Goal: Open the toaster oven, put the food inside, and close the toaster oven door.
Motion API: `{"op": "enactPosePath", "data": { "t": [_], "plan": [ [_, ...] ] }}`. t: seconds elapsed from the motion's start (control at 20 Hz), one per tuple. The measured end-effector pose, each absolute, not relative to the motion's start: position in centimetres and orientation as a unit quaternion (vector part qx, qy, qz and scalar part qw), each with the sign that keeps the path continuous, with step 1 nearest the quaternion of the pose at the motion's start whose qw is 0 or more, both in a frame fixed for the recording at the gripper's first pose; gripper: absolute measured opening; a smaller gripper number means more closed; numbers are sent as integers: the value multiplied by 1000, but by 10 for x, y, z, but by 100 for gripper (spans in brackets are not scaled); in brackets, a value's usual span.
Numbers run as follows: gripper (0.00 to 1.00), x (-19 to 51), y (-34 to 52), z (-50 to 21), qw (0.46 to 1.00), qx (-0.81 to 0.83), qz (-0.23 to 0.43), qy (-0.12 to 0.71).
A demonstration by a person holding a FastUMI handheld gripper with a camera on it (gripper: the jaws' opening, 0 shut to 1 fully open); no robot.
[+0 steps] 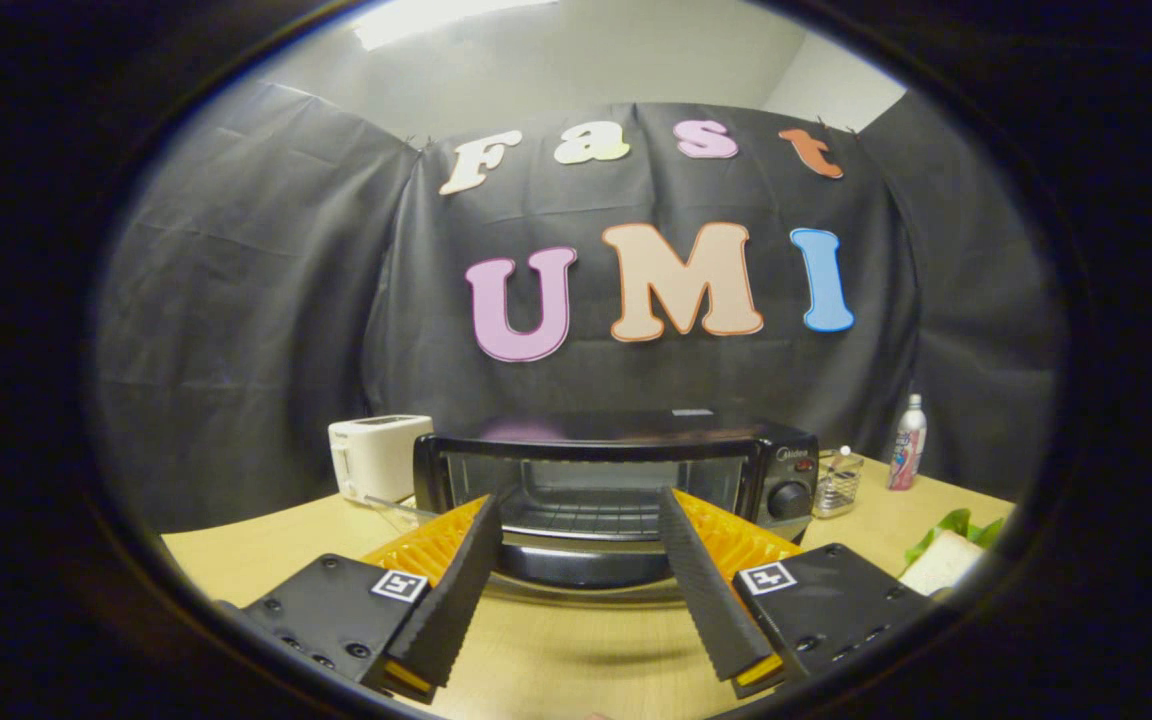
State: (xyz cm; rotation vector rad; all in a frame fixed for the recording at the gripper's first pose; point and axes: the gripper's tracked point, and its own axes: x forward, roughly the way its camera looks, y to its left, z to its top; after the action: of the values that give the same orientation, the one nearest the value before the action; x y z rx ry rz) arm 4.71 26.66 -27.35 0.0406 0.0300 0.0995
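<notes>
A black toaster oven (786,465) stands on the wooden table just ahead of my fingers, with a knob on its right panel. Its wire rack (586,510) shows through the front. A dark panel (586,565) lies low before it and looks like the door folded down, though I cannot be sure. My gripper (576,500) is open, its fingertips framing the oven's front with nothing between them. The food, a sandwich (941,562) with green lettuce (954,524), lies on the table to the right of the right finger.
A white pop-up toaster (376,455) stands left of the oven. Right of the oven sit a small clear container (836,485) and a slim bottle (907,440). Bare wooden table (576,650) lies under the fingers.
</notes>
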Motion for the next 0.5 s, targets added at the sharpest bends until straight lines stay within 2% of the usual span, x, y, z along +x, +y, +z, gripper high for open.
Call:
{"op": "enactPosePath", "data": {
  "t": [0.5],
  "plan": [
    [94,1,268,-334,988,-1,78,131]
  ]
}}
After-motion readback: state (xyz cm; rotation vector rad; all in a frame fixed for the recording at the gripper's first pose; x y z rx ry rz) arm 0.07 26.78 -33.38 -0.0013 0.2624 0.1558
